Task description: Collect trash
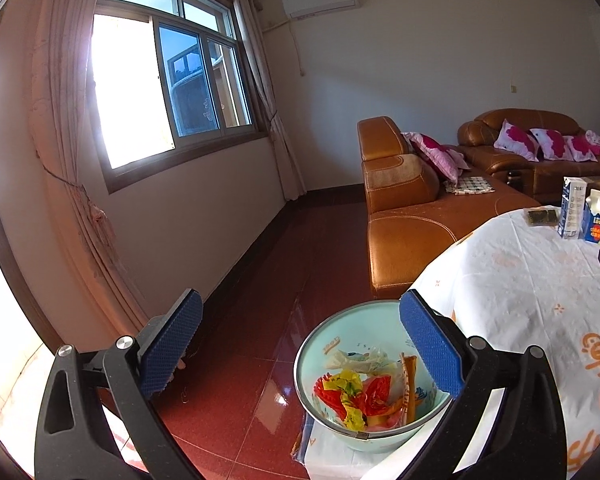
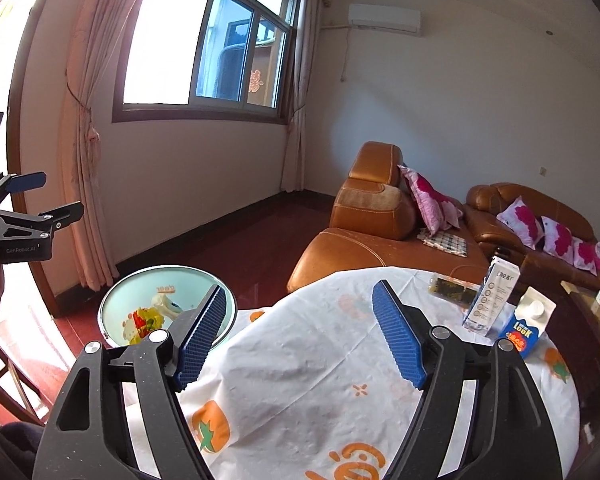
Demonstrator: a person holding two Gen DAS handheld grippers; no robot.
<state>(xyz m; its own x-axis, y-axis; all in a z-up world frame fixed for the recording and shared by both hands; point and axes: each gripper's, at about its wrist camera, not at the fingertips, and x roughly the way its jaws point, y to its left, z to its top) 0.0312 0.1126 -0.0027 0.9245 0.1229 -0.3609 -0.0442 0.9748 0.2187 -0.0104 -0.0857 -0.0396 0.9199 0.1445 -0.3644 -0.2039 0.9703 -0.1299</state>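
A pale blue basin [image 1: 342, 330] sits at the table's left edge, holding crumpled red, yellow and white wrappers [image 1: 358, 394]. My left gripper [image 1: 300, 350] is open and empty, held above the basin's left side. The basin also shows in the right wrist view [image 2: 140, 284]. My right gripper [image 2: 298, 334] is open and empty above the white patterned tablecloth [image 2: 320, 360]. On the table's far right lie a dark snack packet [image 2: 452, 286], a tall white carton [image 2: 492, 298] and a blue milk carton [image 2: 528, 322]. The left gripper [image 2: 40, 196] appears at the left edge of that view.
A brown leather sofa [image 1: 412, 216] with pink cushions [image 1: 516, 140] stands beyond the table. Red tiled floor [image 1: 260, 280] lies to the left, below a window with curtains [image 1: 168, 80]. A wooden chair [image 2: 4, 384] is at lower left.
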